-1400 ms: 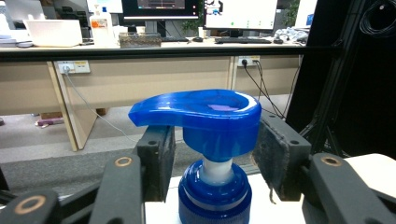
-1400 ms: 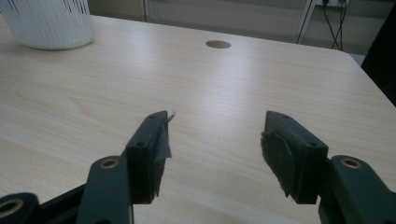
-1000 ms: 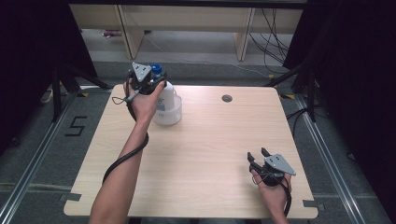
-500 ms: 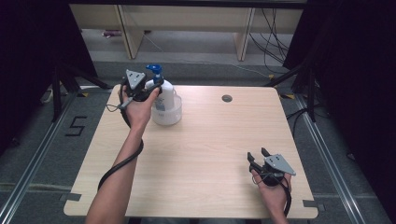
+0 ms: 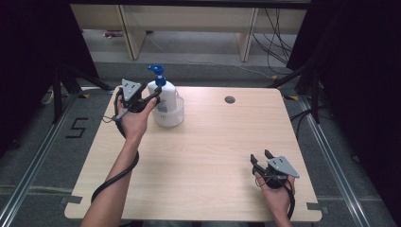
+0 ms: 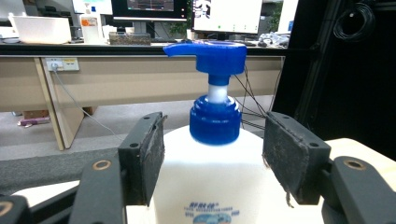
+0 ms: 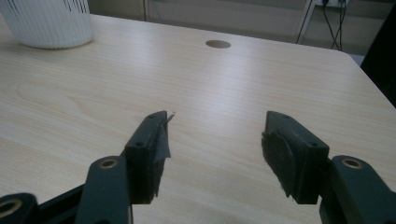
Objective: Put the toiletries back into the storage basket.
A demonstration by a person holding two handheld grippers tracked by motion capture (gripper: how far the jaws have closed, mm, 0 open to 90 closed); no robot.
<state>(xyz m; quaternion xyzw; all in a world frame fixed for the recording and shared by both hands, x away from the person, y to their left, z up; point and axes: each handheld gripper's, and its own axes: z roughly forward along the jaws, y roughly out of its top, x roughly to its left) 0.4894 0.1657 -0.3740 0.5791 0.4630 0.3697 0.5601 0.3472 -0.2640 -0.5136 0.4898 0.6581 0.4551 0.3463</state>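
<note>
The left gripper [image 6: 212, 163] has fingers [image 6: 149, 158] spread wide either side of a white pump bottle [image 6: 215, 186], ready to clamp. The right gripper [image 7: 215, 154] rests idle over the counter [image 7: 210, 84], fingers wide and empty.

A white "5" [image 5: 75, 127] is marked on the grey floor at the left of the high view, beside the counter [image 5: 208, 156]. In the left gripper view, blue print sits low on the white pump bottle [image 6: 215, 186], probably Chinese characters, too blurred to read.
</note>
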